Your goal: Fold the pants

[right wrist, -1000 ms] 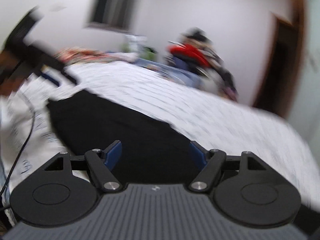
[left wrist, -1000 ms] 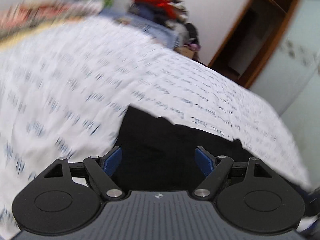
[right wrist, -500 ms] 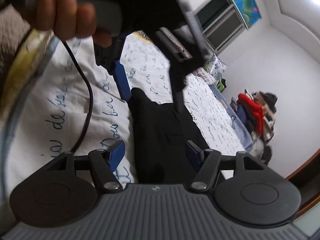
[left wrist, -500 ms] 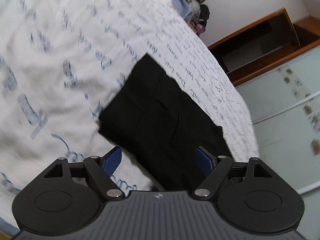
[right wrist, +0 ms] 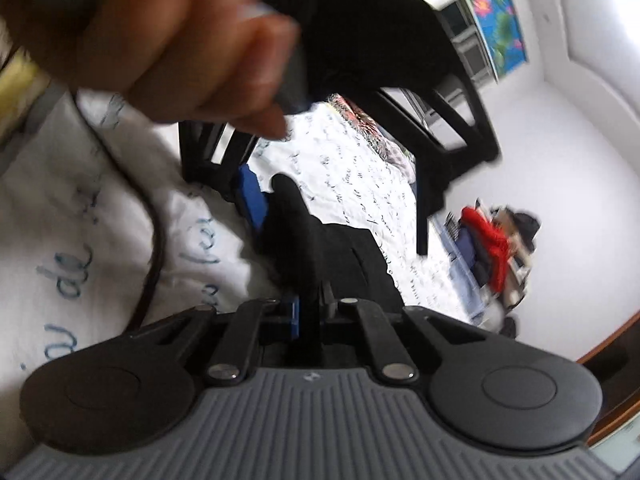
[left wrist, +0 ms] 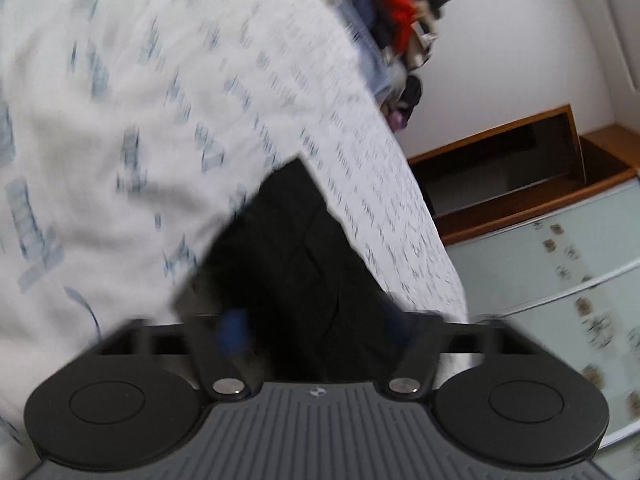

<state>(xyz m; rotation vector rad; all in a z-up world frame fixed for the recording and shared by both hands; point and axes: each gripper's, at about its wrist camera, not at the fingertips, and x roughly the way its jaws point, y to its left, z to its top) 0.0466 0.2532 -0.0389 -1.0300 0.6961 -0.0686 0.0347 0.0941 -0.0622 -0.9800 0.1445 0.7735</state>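
Black pants point(left wrist: 288, 264) lie folded on a white bedsheet point(left wrist: 120, 120) printed with blue script. My left gripper point(left wrist: 316, 324) is low over their near end. Its jaws are closing, the blue pads still apart, with the black cloth between them. In the right wrist view a hand point(right wrist: 180, 40) holds that left gripper just ahead. One of its blue fingers point(right wrist: 250, 192) stands beside a raised corner of the pants point(right wrist: 316, 240). My right gripper point(right wrist: 308, 314) is shut on a fold of the black cloth at the near edge.
A pile of clothes with a red garment point(left wrist: 400, 28) sits at the far end of the bed. A wooden frame point(left wrist: 500, 168) and frosted sliding doors point(left wrist: 560, 280) stand to the right. A dark cable point(right wrist: 156, 248) runs over the sheet on the left.
My right gripper swung in beside the left gripper and closed on the pants' edge. The left gripper dropped toward the pants, rolled, and its jaws narrowed a little.
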